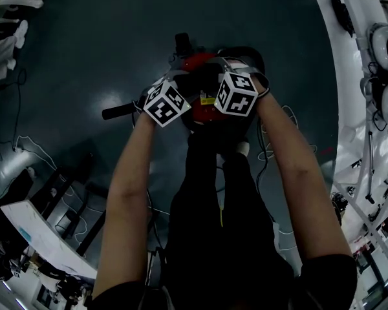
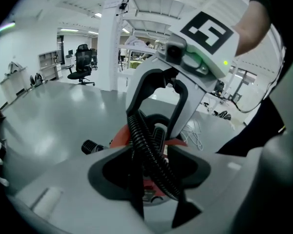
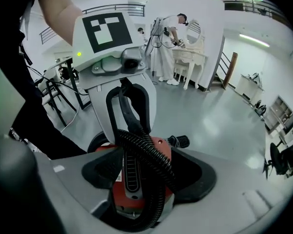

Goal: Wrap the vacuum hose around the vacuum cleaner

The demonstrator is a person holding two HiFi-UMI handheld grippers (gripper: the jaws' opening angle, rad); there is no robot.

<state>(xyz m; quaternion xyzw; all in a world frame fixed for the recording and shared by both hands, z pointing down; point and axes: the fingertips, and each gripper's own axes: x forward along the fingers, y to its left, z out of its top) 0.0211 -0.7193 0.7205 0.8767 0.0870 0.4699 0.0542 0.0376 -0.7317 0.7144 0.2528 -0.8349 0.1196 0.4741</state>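
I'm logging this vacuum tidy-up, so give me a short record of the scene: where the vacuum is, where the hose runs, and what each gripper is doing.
vacuum cleaner: red body, standing on the floor just ahead of the person's legs
hose: black, ribbed, running above the vacuum cleaner from one gripper to the other
left gripper: jaws closed on the hose
right gripper: jaws wide apart, hose passing between them
both grippers: side by side over the vacuum cleaner, pointing down

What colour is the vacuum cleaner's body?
Red. The vacuum cleaner shows best in the right gripper view.
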